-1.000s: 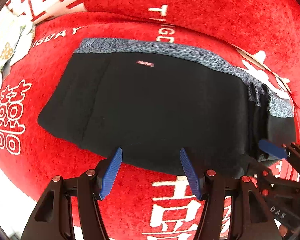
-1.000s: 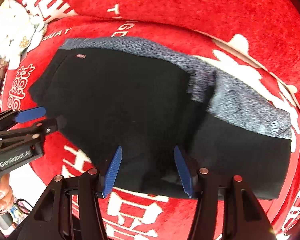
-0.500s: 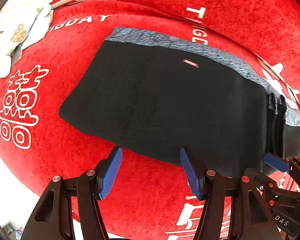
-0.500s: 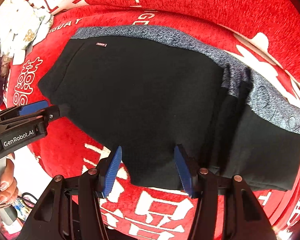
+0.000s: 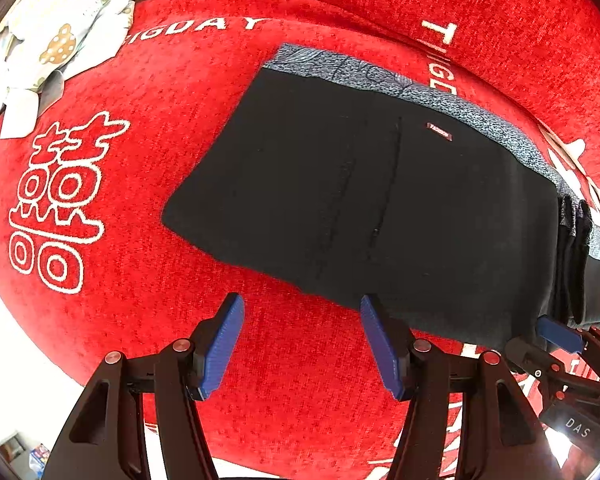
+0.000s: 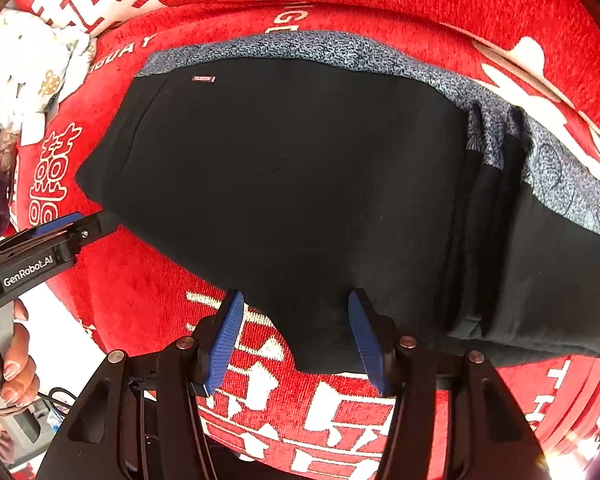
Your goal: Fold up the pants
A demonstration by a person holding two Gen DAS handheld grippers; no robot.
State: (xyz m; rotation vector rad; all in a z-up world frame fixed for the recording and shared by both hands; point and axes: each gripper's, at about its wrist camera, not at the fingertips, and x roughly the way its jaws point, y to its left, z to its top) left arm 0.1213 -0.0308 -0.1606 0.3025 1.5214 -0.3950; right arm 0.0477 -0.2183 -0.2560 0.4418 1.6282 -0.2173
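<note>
Black pants [image 5: 380, 208] with a grey patterned band [image 5: 480, 120] along the far edge lie folded flat on a red cover; they also fill the right wrist view [image 6: 300, 184]. My left gripper [image 5: 302, 344] is open and empty, just short of the pants' near edge. My right gripper [image 6: 294, 340] is open, its fingers to either side of a near corner of the pants. The right gripper's tip [image 5: 560, 334] shows in the left wrist view at the pants' right end. The left gripper [image 6: 56, 232] shows in the right wrist view at the pants' left corner.
The red cover [image 5: 140, 160] carries white characters and letters and rises into a back cushion [image 5: 500, 8]. A white patterned cloth [image 5: 52, 40] lies at the far left. A white floor [image 5: 4, 340] shows beyond the cover's near edge.
Both grippers have drawn back and left from the pants, so the pants sit further right in the left view. The pants look flatter. Both stay open.
</note>
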